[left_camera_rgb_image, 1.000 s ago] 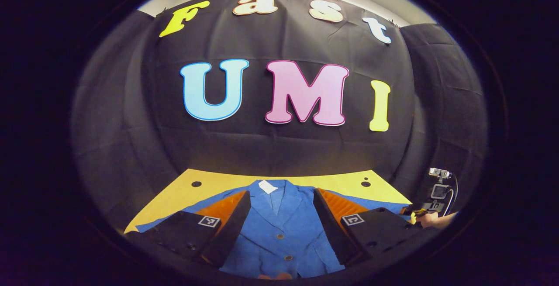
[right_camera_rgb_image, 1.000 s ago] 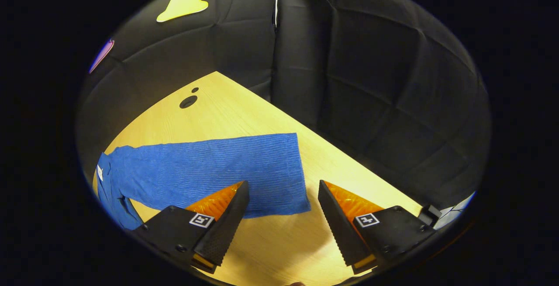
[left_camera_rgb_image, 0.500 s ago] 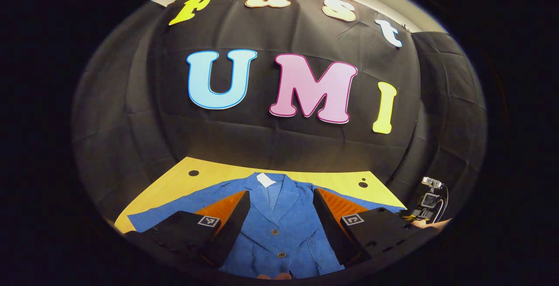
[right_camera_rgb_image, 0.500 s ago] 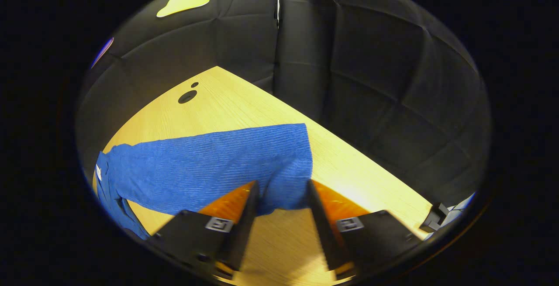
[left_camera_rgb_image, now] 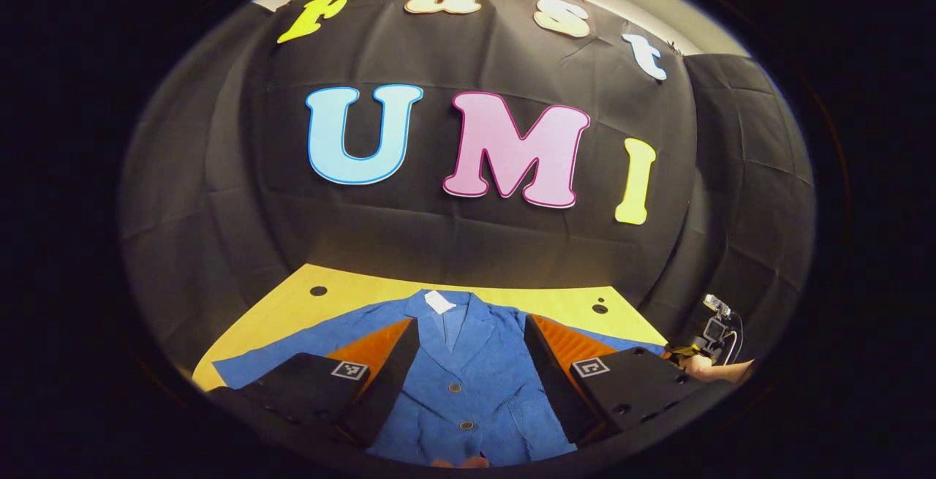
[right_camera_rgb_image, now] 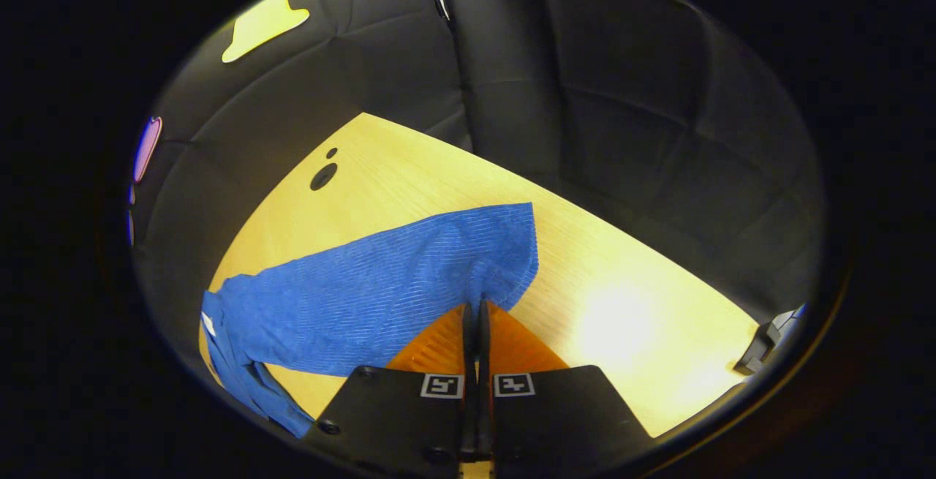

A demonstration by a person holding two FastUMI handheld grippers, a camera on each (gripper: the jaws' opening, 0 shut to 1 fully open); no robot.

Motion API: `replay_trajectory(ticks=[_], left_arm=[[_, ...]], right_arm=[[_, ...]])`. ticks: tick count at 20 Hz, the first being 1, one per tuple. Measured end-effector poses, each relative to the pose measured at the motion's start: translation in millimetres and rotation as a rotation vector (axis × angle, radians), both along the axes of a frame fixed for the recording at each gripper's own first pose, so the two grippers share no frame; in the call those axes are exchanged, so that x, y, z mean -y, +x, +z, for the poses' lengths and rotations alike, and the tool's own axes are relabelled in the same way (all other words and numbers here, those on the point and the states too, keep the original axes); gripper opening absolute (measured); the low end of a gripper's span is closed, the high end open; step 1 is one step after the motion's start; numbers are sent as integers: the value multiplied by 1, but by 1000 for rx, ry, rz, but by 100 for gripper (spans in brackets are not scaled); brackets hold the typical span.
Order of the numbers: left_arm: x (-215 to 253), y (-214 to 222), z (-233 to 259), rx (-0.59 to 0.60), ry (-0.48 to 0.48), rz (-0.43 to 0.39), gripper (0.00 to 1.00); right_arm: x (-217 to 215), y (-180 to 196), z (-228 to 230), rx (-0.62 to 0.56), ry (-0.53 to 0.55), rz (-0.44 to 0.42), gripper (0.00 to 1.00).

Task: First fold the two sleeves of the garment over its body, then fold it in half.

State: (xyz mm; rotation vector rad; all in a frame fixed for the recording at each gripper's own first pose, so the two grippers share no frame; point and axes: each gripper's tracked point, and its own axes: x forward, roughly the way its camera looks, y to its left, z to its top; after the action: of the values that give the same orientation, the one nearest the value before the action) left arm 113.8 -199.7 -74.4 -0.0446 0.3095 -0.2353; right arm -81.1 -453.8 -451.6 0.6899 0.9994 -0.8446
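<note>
A blue buttoned jacket (left_camera_rgb_image: 468,362) lies face up on the yellow wooden table (left_camera_rgb_image: 336,292), collar toward the back wall and both sleeves spread out. My left gripper (left_camera_rgb_image: 472,325) hovers open over its chest with nothing between the fingers. In the right gripper view one blue sleeve (right_camera_rgb_image: 387,281) stretches across the table (right_camera_rgb_image: 621,318). My right gripper (right_camera_rgb_image: 475,307) is shut on that sleeve's cuff edge, and the cloth puckers at the fingertips. The right gripper (left_camera_rgb_image: 713,333) and the hand holding it also appear small at the far right of the left gripper view.
Black cloth walls close in the table at the back and the sides. Dark round holes (right_camera_rgb_image: 323,175) mark the table's far corners. A small dark object (right_camera_rgb_image: 760,344) sits at the table's edge on the right of the right gripper view.
My right gripper went from wide open beside the cuff to shut on its edge, and the sleeve end now tilts and bunches. My left gripper only shifted slightly and stays open.
</note>
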Motion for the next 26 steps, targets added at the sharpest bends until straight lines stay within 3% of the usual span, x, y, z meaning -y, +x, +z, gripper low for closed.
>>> replay_trajectory(ticks=[4,5,11,14,20,26], left_arm=[[-23,-14,2,10,-7,47,83],[-29,-17,3,11,-17,54,83],[-80,-34,19,37,-97,124,83],[-116,-50,22,56,-93,171,83],[-195,-78,9,28,-111,320,85],[-259,-97,-25,-31,-82,446,84]], right_arm=[[-21,29,36,110,-74,51,1],[-41,39,47,144,-45,69,1],[-195,116,102,269,16,369,1],[-276,158,122,326,54,478,0],[-428,221,125,365,146,655,1],[-572,274,83,336,188,785,1]])
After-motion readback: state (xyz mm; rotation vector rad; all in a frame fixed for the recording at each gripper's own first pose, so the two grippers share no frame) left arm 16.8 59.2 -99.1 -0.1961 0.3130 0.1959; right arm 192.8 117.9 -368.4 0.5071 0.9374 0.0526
